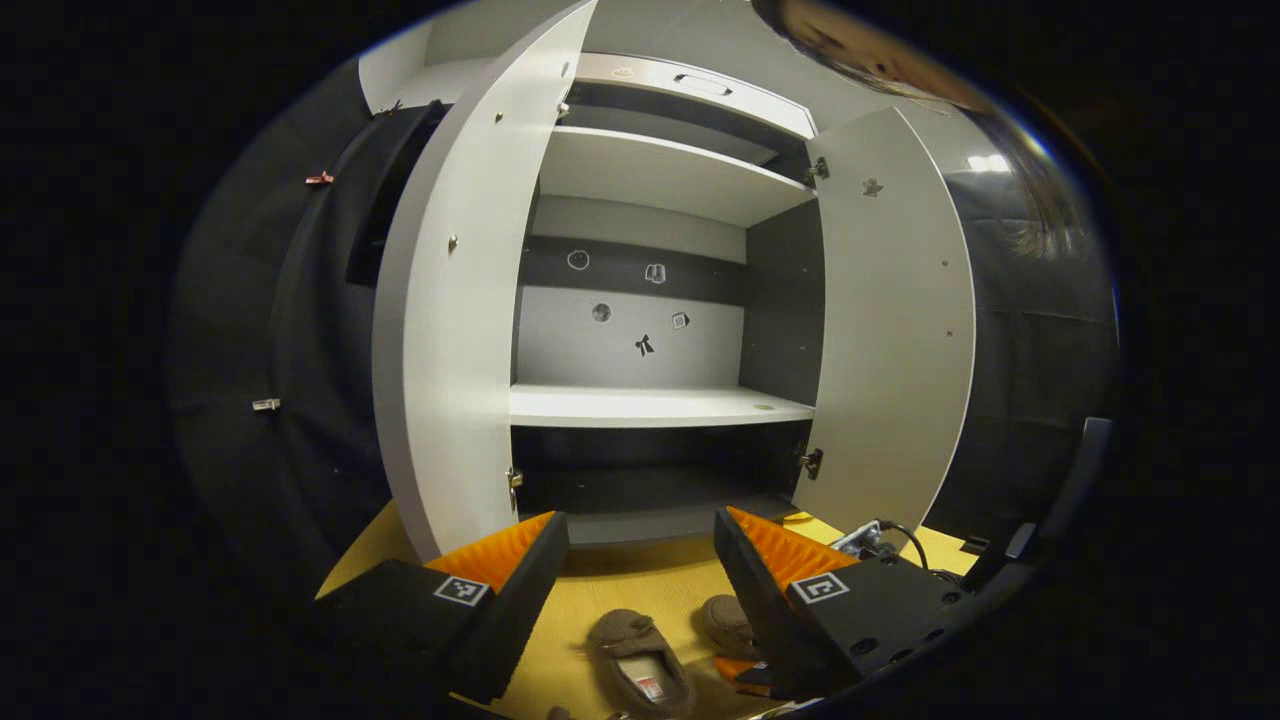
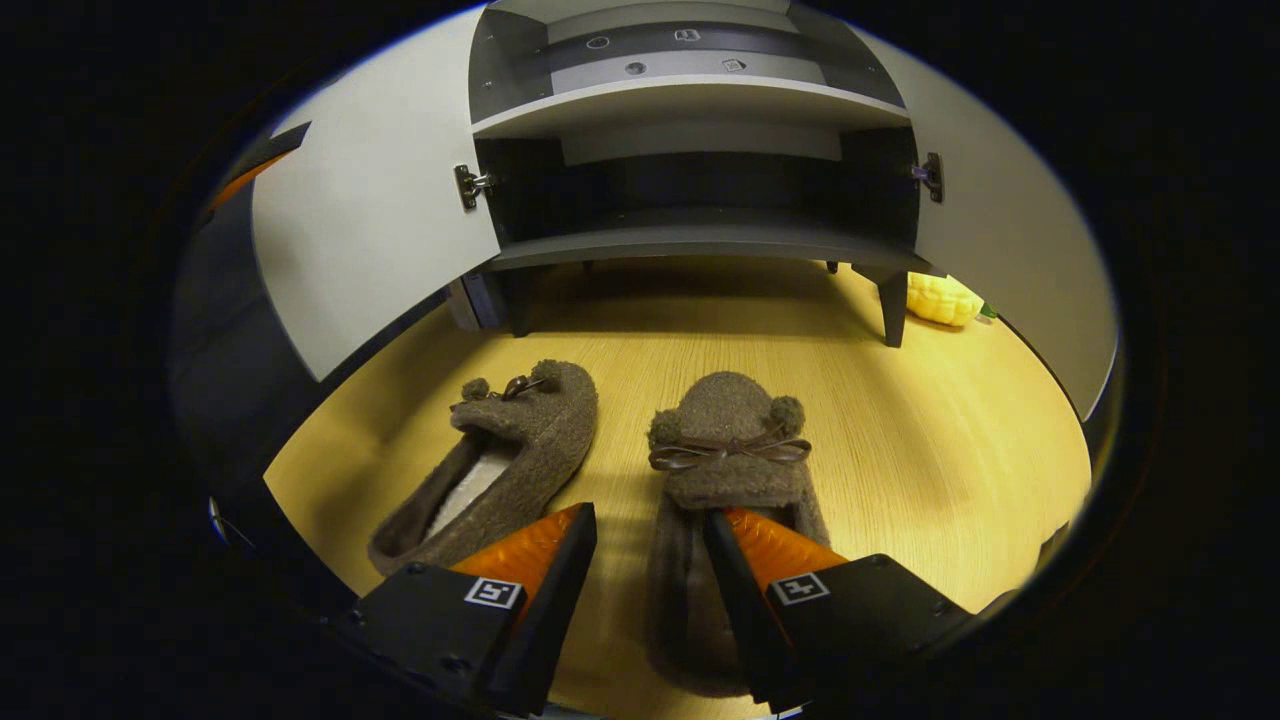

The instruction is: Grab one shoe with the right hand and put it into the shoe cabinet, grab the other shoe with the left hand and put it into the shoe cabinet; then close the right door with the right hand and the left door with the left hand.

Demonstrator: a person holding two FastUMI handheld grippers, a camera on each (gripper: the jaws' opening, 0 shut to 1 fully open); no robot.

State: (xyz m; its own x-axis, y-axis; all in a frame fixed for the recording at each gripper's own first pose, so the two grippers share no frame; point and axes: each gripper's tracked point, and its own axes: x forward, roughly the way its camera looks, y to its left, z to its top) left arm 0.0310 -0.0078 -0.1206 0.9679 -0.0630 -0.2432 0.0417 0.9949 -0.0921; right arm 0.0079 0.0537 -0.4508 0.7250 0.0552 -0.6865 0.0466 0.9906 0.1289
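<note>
Both fuzzy slippers lay on the floor before the open shoe cabinet (image 2: 700, 240). The right gripper (image 2: 648, 525) hung, fingers spread, over the right slipper (image 2: 725, 440) (soft, light, likely floppy); its heel-side rim looked the best pinch. The left gripper (image 1: 640, 535) gaped empty.

Left hand-held gripper (image 1: 640, 545): jaws wide apart, nothing between them, fingers entering from 7 and 5 o'clock, aimed level and forward. Right hand-held gripper (image 2: 650, 540): jaws apart, pitched downward, nothing clamped, right finger (image 2: 765, 545) low at 5 o'clock.
</note>
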